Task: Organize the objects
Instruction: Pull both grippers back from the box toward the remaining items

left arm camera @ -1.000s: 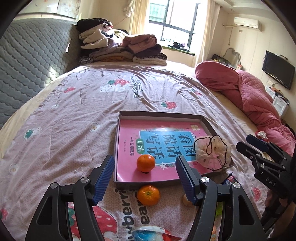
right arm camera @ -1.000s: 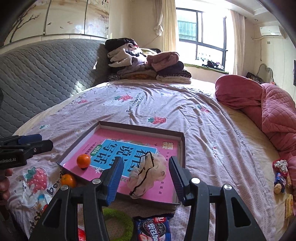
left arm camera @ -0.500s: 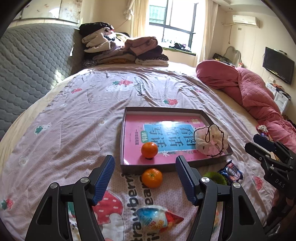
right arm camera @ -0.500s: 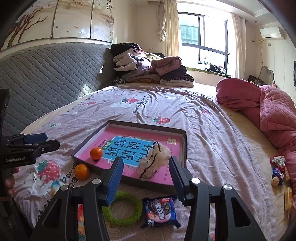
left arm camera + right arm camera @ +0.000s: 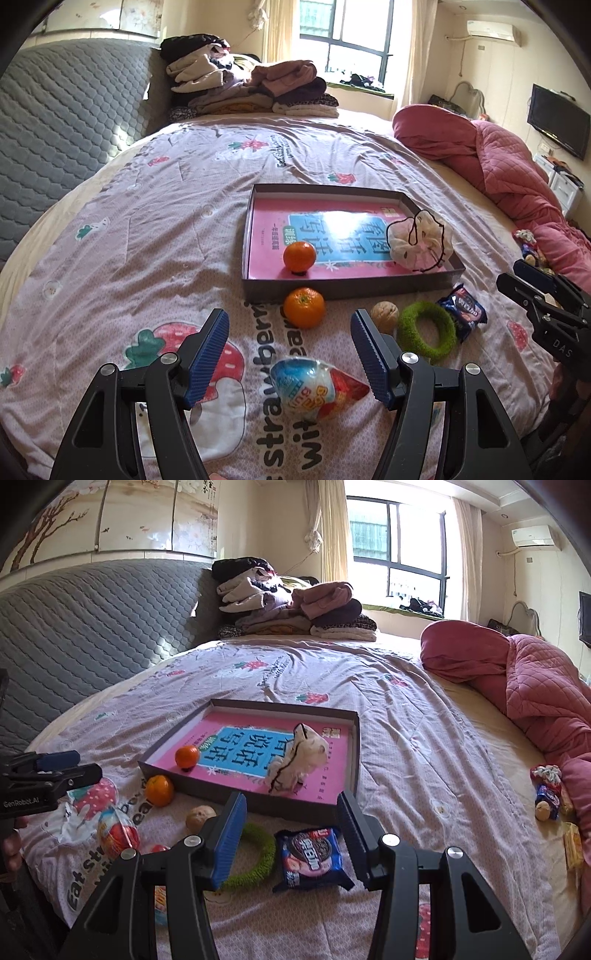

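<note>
1. One bed [image 5: 155, 229] under a strawberry-print cover carries everything you are sorting.
2. Your shallow box [image 5: 258, 291], lined with a pink book, sits at 12 o'clock from your left gripper [image 5: 290, 354]; inside lie a tangerine [image 5: 299, 256] and a cream scrunchie [image 5: 419, 242].
3. Your left gripper stands wide open and holds nothing; a wrapped egg toy [image 5: 308, 386] lies on the cover between its fingers.
4. Your right gripper [image 5: 291, 832] is partly open and empty, above a cookie packet [image 5: 312, 856].
5. A green ring [image 5: 426, 328] touches a walnut [image 5: 385, 312]; a second tangerine [image 5: 304, 307] sits just outside the box's near wall.
</note>
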`<state>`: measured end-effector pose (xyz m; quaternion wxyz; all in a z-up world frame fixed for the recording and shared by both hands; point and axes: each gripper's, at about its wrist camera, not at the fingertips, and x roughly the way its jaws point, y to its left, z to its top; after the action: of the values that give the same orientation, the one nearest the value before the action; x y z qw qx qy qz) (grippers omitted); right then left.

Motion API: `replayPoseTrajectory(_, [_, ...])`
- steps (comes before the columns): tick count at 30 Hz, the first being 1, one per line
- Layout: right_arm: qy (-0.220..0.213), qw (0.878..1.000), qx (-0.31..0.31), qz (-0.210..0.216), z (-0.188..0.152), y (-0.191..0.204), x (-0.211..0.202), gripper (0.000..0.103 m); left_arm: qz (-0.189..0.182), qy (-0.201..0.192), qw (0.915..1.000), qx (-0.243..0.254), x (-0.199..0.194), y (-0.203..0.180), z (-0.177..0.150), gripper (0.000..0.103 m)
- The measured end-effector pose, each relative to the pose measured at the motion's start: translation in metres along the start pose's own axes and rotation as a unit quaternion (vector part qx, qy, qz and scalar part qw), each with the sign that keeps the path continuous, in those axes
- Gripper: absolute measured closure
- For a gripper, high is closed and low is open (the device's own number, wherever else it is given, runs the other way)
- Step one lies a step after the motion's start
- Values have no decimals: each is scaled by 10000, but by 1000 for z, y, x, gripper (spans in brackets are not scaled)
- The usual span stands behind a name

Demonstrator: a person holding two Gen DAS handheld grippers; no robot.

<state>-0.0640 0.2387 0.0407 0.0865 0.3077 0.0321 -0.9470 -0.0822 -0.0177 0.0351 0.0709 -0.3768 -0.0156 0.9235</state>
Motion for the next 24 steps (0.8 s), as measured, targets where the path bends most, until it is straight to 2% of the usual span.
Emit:
replayPoseTrajectory(7, [180, 9998, 88, 14, -14, -4, -3, 47, 5, 95, 9999, 45, -5, -5, -12, 33])
replayPoseTrajectory(24, [469, 9988, 23, -117, -38, -6, -4, 47, 30, 268, 9993, 243, -14, -20, -35, 33])
